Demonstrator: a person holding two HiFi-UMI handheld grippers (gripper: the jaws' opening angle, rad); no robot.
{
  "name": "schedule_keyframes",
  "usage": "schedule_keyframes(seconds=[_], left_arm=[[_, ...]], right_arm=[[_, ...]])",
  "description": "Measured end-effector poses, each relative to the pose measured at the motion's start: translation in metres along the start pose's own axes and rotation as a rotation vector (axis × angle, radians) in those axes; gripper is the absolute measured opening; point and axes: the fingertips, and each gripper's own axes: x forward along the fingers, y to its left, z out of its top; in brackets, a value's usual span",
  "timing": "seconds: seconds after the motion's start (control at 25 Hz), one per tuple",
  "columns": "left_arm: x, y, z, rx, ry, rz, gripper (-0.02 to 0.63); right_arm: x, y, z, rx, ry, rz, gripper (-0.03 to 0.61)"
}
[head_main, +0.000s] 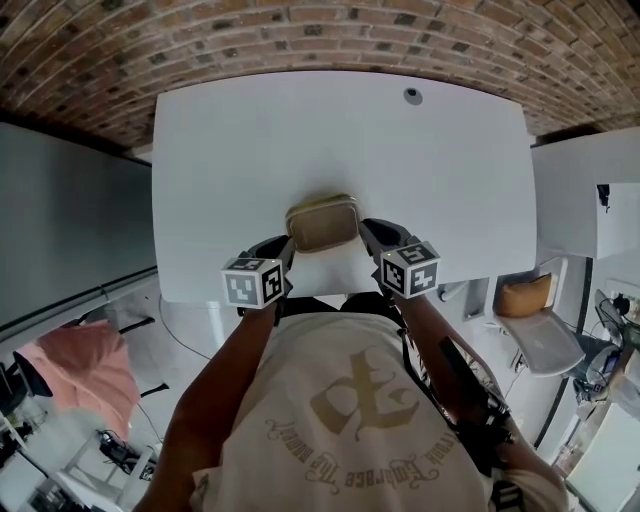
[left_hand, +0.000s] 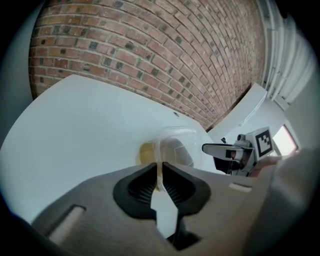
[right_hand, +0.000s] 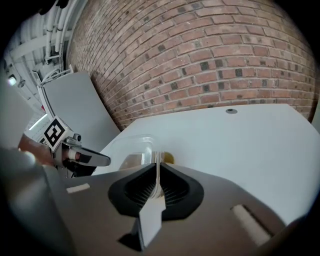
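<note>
A clear plastic container (head_main: 322, 224) with a yellowish-brown lining sits near the front edge of the white table (head_main: 250, 140). My left gripper (head_main: 288, 252) is shut on the container's thin left rim, which shows pinched between the ribbed pads in the left gripper view (left_hand: 160, 176). My right gripper (head_main: 364, 236) is shut on the opposite rim, seen clamped in the right gripper view (right_hand: 158, 179). The container (left_hand: 175, 149) lies just beyond the left jaws, and the container (right_hand: 134, 151) also shows past the right jaws. Each gripper view shows the other gripper across the container.
A small round grommet (head_main: 412, 96) is set in the table's far side. A brick wall (head_main: 320, 30) runs behind the table. A white chair with an orange cushion (head_main: 525, 296) stands at the right. Pink cloth (head_main: 85, 365) lies on the floor at the left.
</note>
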Motion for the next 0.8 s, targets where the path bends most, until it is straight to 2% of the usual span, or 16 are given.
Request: schedule_keyframes(seconds=[0.32,0.8], left_arm=[[-0.01,-0.007,0.001,0.044,-0.016,-0.033,0.035],[-0.021,-0.034,-0.032,0.049,-0.005,-0.039,0.032]], right_arm=[[-0.017,0.012,0.006,-0.044,-0.069,-0.01,0.031],[-0.046,0.014,-0.022,-0.048,-0.073,0.013,0.029]])
